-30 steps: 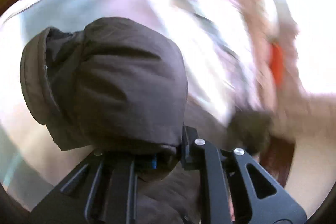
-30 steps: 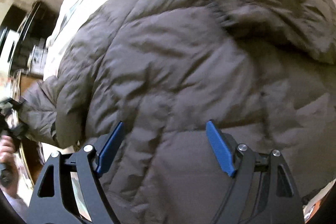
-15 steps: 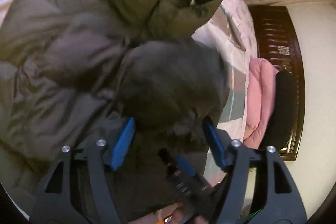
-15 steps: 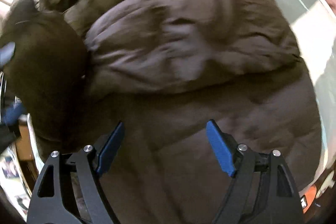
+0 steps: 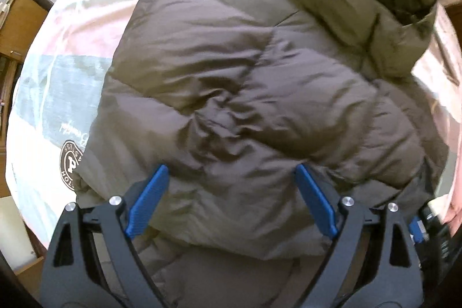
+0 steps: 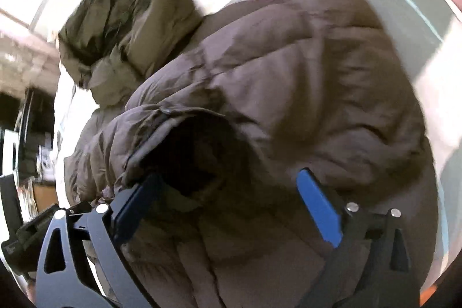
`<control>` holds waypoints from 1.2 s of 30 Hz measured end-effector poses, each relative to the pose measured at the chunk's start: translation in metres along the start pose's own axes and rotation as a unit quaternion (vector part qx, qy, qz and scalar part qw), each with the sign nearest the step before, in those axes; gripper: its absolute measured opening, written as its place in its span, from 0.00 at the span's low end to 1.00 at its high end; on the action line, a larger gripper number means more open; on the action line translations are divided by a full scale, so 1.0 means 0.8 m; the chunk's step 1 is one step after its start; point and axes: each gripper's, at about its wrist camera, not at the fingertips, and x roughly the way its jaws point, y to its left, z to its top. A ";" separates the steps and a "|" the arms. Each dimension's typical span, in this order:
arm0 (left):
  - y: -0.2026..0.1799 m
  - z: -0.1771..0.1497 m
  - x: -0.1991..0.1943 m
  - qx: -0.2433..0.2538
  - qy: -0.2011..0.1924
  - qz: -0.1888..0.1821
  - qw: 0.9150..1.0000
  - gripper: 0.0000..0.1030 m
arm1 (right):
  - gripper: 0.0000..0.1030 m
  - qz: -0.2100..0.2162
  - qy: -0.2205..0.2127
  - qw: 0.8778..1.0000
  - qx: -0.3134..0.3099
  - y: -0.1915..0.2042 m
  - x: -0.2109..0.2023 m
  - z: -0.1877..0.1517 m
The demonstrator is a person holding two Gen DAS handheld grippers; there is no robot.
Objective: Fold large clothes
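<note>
Both grippers, left gripper and right gripper, are opening their jaws, gripping nothing, above the brown puffer jacket lying on the bed. Springy padding may push the folded sleeve back open.

Both wrist views look steeply down, close over the same brown puffer jacket on the bed.

Your left gripper points straight down over the jacket, its jaws opening with nothing pinched. Your right gripper tilts down above the jacket, jaws opening too.
</note>
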 end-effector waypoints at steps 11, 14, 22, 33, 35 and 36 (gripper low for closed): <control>0.036 0.003 0.048 0.004 0.019 -0.002 1.000 0.95 | 0.95 0.039 -0.088 0.995 -0.003 0.024 -0.051 -0.022; 0.037 0.009 0.052 0.004 0.019 -0.005 1.000 0.95 | 0.95 0.046 -0.101 0.994 0.010 0.020 -0.051 -0.026; 0.058 0.018 0.029 -0.003 -0.002 -0.008 1.000 0.95 | 0.95 0.062 -0.088 0.986 0.131 -0.054 -0.043 -0.014; 0.071 0.043 0.051 0.000 0.005 0.023 1.000 0.95 | 0.27 0.077 -0.018 0.996 0.050 0.062 0.028 -0.003; 0.070 0.047 0.052 -0.003 0.002 0.016 1.000 0.95 | 0.26 0.096 -0.055 0.993 0.027 0.080 0.014 0.016; 0.068 0.050 0.051 -0.005 -0.003 0.010 1.000 0.95 | 0.26 0.106 -0.093 0.990 0.004 0.092 -0.001 0.031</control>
